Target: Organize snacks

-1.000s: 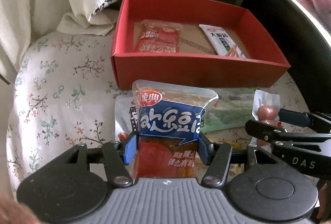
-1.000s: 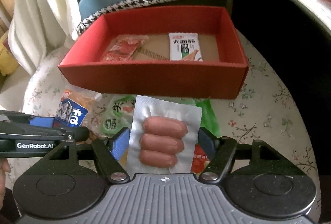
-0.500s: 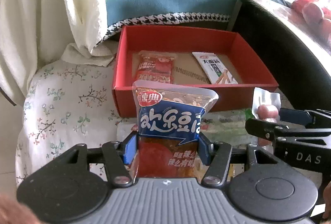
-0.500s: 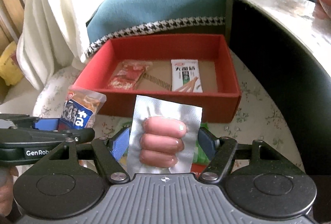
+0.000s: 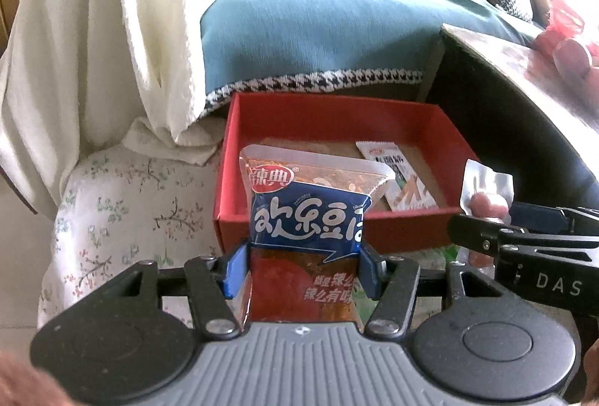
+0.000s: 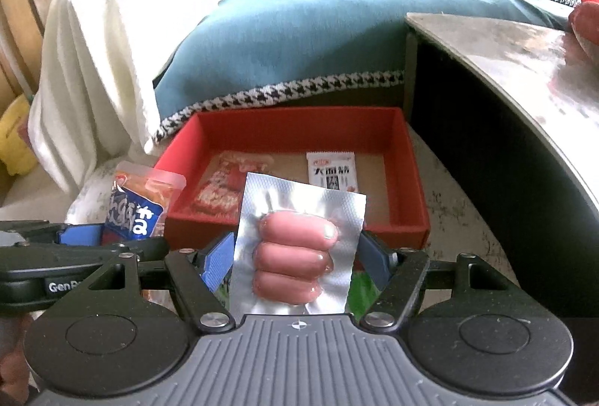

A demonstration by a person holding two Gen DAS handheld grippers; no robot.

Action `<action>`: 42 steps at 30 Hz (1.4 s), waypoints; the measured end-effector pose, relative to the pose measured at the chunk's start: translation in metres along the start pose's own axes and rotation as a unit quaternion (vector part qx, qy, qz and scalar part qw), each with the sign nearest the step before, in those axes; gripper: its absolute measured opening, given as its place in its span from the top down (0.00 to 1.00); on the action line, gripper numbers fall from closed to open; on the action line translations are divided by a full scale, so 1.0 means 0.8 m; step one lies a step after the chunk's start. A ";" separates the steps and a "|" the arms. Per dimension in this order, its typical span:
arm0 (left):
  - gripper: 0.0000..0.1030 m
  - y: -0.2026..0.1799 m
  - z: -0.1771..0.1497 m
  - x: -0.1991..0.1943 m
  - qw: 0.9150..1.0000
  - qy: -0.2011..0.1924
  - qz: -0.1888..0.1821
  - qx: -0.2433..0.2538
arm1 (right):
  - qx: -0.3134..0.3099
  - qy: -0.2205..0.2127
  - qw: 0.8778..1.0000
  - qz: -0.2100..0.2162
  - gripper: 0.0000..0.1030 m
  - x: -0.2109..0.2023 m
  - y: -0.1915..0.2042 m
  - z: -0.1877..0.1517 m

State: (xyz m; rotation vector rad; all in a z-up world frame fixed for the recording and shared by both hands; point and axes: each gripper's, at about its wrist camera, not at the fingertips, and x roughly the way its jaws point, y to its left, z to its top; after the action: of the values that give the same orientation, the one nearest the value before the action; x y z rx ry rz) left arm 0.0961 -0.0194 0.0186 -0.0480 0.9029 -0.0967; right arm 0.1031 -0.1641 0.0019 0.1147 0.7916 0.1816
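My left gripper (image 5: 303, 269) is shut on a blue and red snack packet (image 5: 310, 215), held upright in front of the red box (image 5: 337, 106). My right gripper (image 6: 295, 261) is shut on a silver pack of three sausages (image 6: 295, 252), also upright before the red box (image 6: 292, 119). Each gripper shows at the edge of the other's view: the right gripper (image 5: 498, 218) with the sausage pack (image 5: 485, 188), and the left gripper (image 6: 93, 237) with the blue packet (image 6: 138, 207). Inside the box lie a red packet (image 6: 228, 188) and a white packet (image 6: 331, 172).
The box rests on a floral cushion (image 5: 123, 203). A teal blanket (image 6: 299, 42) with a houndstooth border and a white throw (image 6: 101, 42) lie behind it. A dark table (image 6: 505, 99) rises at the right. A green packet (image 6: 359, 290) lies under the right gripper.
Both grippers have risen with their packs and tilted upward. The red box now sits lower and smaller in both views, and more of the sofa shows.
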 end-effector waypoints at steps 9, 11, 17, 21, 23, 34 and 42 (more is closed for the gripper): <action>0.50 -0.004 0.015 0.003 1.000 -0.027 0.011 -0.001 | -0.007 -0.029 1.000 -0.003 0.25 -0.002 0.005 0.022; 0.50 -0.006 0.020 0.004 0.999 -0.032 0.013 0.000 | -0.008 -0.033 0.999 -0.006 0.25 0.000 0.004 0.026; 0.50 -0.008 0.040 0.013 0.999 -0.045 0.016 0.000 | -0.010 -0.039 0.999 -0.013 0.25 0.011 0.000 0.043; 0.50 -0.007 0.048 0.020 0.999 -0.047 0.020 -0.005 | -0.012 -0.042 0.999 -0.015 0.25 0.021 -0.001 0.056; 0.50 -0.006 0.053 0.024 0.999 -0.048 0.023 -0.006 | -0.014 -0.042 0.999 -0.014 0.25 0.027 -0.001 0.061; 0.50 -0.009 0.078 0.047 0.998 -0.055 0.032 -0.003 | -0.022 -0.039 0.999 -0.023 0.25 0.054 -0.005 0.083; 0.50 -0.006 0.085 0.066 0.998 -0.048 0.038 -0.004 | -0.021 -0.024 0.999 -0.032 0.25 0.077 -0.014 0.089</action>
State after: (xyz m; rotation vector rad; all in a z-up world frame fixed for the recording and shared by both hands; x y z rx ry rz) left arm 0.1816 -0.0298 0.0197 -0.0264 0.8089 -0.0197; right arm 0.1974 -0.1647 0.0070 0.0535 0.7418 0.1346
